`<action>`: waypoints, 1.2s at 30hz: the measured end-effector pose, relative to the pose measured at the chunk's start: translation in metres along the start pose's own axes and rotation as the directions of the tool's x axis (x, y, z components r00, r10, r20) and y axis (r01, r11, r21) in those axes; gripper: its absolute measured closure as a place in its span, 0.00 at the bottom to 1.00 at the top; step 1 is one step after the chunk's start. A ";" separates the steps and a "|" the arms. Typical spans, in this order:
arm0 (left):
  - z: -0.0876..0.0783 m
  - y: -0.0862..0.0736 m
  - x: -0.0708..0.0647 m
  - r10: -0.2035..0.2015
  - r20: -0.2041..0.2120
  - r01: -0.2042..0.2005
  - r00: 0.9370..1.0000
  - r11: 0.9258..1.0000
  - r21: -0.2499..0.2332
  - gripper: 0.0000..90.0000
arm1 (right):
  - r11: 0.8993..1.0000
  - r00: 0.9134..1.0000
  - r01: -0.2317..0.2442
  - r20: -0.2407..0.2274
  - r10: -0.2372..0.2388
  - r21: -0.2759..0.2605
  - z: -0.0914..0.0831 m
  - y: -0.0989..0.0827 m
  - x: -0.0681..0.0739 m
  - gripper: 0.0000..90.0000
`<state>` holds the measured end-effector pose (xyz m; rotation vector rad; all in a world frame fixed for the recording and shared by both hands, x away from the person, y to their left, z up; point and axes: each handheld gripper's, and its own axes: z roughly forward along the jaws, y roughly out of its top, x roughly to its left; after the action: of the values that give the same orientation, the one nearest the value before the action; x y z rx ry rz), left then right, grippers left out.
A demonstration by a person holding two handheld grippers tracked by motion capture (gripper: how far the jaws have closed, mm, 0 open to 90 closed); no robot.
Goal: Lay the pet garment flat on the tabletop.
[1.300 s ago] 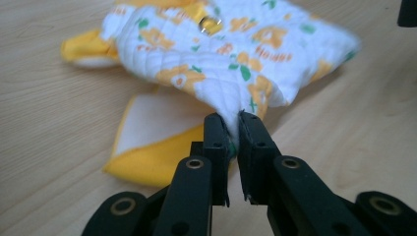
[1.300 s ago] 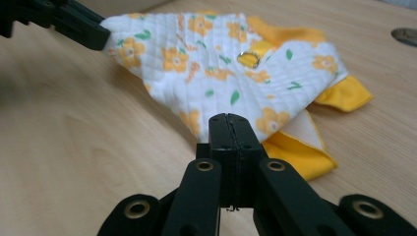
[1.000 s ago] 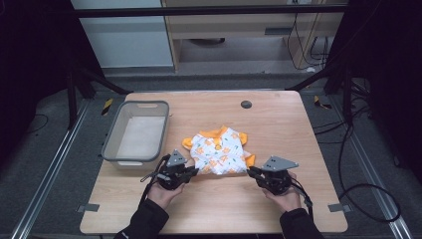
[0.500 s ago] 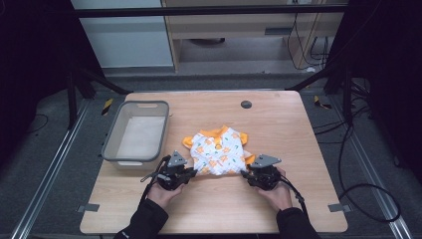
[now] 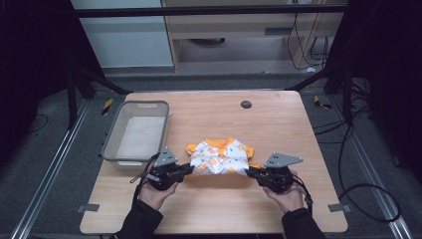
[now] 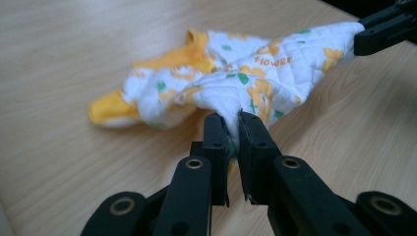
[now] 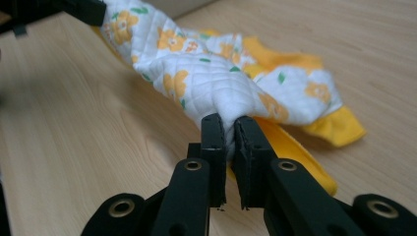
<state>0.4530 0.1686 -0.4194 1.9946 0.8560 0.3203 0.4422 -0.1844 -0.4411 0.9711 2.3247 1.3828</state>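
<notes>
Both claws hold the soft cloth by its two near ends, just above the bench.

The left claw (image 6: 233, 129) is pinched tight on a bunched corner of the cloth (image 6: 246, 78), and the right claw (image 7: 229, 132), whose jaws have just been closing, now grips the other corner of the cloth (image 7: 216, 73). Between them the near edge is stretched and a little lifted, while the far part with the yellow trim lies on the bench (image 5: 278, 119). The cloth looks light, quilted and limp, so I judge it will sag and fold wherever it is not held. It is not fragile or slippery. Thick bunched corners seem the best places to hold. Farther left stands a grey bin (image 5: 112, 144).
</notes>
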 end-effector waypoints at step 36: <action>0.010 -0.063 0.015 0.024 -0.100 -0.013 0.995 0.994 0.110 0.40 | 0.998 0.992 0.006 0.122 -0.015 0.069 0.020 -0.034 -0.022 0.54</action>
<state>0.4415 0.1935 -0.4787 2.1031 0.9369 0.3962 0.4550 -0.1964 -0.4830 1.0314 2.2961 1.2106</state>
